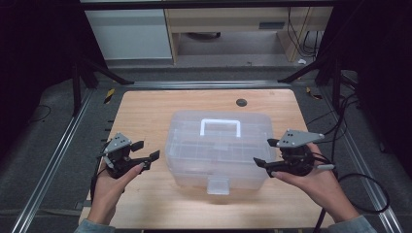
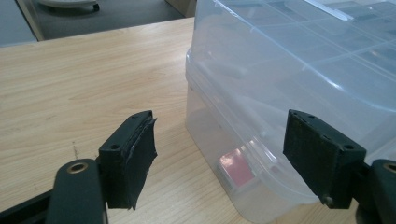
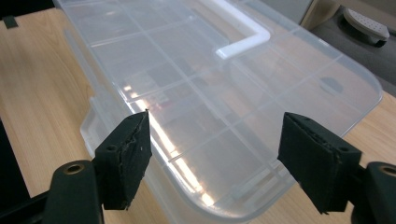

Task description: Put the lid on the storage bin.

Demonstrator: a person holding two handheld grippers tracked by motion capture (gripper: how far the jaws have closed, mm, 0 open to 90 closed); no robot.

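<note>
Left gripper (image 1: 147,149): jaws apart, nothing between the pads, aimed at the box's left end wall, close to it but not touching. Right gripper (image 1: 266,152): jaws apart, nothing gripped, hanging just off the box's right end with the lid corner beyond the gap.

Clear plastic box (image 1: 218,145) sits mid-table, lid on. White handle (image 1: 220,125) lies flat on the lid toward 12 o'clock; latch tab (image 1: 217,185) on the front wall at 6. Lid shows a grid of ribs. Something red or pink (image 2: 237,168) shows blurred through the wall, low down. No readable writing or brand anywhere.

Light wood table (image 1: 145,111) has a dark round cable hole (image 1: 241,102) at 12 o'clock from the box.
</note>
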